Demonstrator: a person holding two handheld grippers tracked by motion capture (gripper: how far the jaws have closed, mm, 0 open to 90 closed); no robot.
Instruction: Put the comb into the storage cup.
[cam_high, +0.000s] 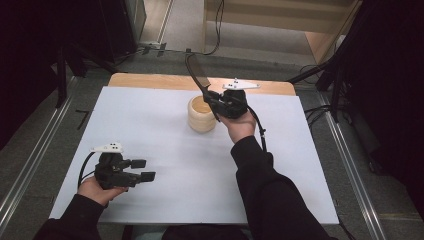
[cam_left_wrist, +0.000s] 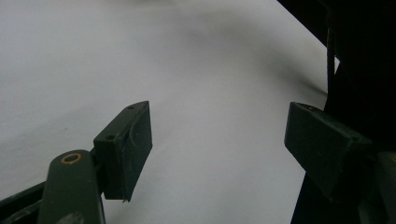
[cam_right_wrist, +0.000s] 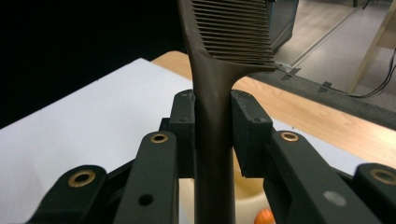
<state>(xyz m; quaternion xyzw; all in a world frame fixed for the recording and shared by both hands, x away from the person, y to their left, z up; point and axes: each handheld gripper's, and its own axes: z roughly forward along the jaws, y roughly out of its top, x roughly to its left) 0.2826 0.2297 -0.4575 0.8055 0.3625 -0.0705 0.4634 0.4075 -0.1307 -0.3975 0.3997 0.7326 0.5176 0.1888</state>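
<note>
A dark brown comb (cam_high: 196, 70) stands nearly upright, its handle clamped in my right gripper (cam_high: 213, 101), which is shut on it. The comb's lower end points down into a pale wooden cup (cam_high: 201, 114) on the white mat, far centre. In the right gripper view the handle (cam_right_wrist: 214, 154) runs between the two pads, teeth (cam_right_wrist: 236, 28) at the top, and the cup (cam_right_wrist: 248, 195) lies below with a small orange thing (cam_right_wrist: 265, 216) inside. My left gripper (cam_high: 143, 170) hovers low at the near left, open, with nothing between its fingers (cam_left_wrist: 125, 151).
A white mat (cam_high: 170, 150) covers the wooden table (cam_high: 150, 80). Metal rails run along both sides on the floor. Dark stands and cables (cam_high: 320, 75) sit beyond the far corners. A person's sleeve (cam_high: 270, 195) reaches across the near right.
</note>
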